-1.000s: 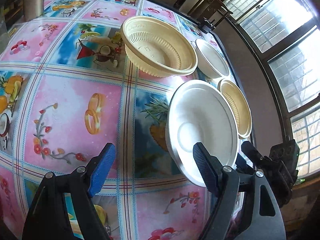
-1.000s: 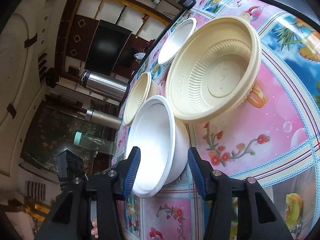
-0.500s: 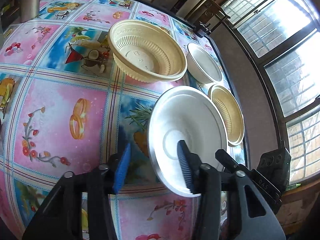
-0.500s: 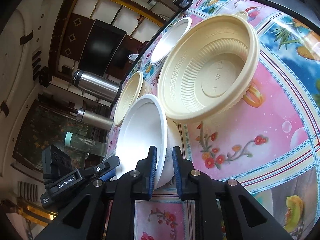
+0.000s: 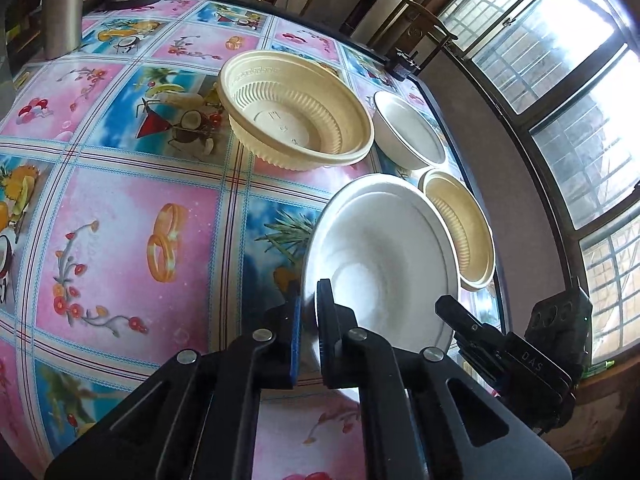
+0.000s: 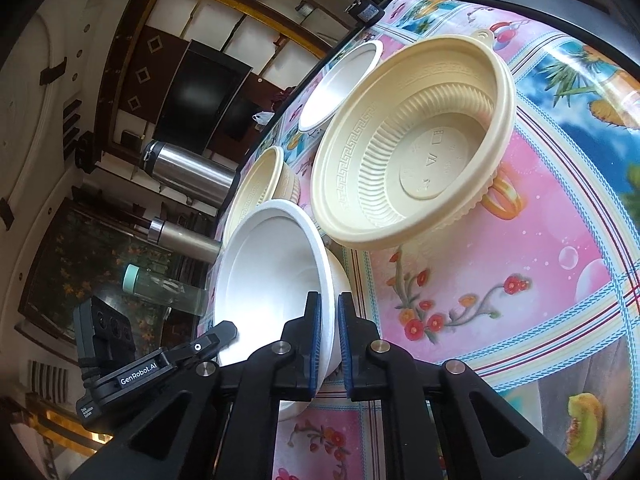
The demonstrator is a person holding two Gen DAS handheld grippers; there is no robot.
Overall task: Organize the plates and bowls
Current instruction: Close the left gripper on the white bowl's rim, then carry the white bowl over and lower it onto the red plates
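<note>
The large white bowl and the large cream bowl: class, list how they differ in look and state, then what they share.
1. The large white bowl is smooth and plain; the large cream bowl has ribbed walls and a patterned rim.
2. The left gripper and right gripper each pinch the white bowl's rim; nothing grips the cream bowl.
3. The white bowl sits nearer both cameras; the cream bowl lies beyond it.

Shared: both are round, empty and open side up.

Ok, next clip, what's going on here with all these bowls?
A person is working two handheld grippers on one large white bowl sitting on the patterned table. The left gripper and the right gripper are each clamped on the bowl's rim, at opposite sides. A large cream bowl, a small white bowl and a small cream bowl sit nearby, untouched. Nothing is stacked yet.
</note>
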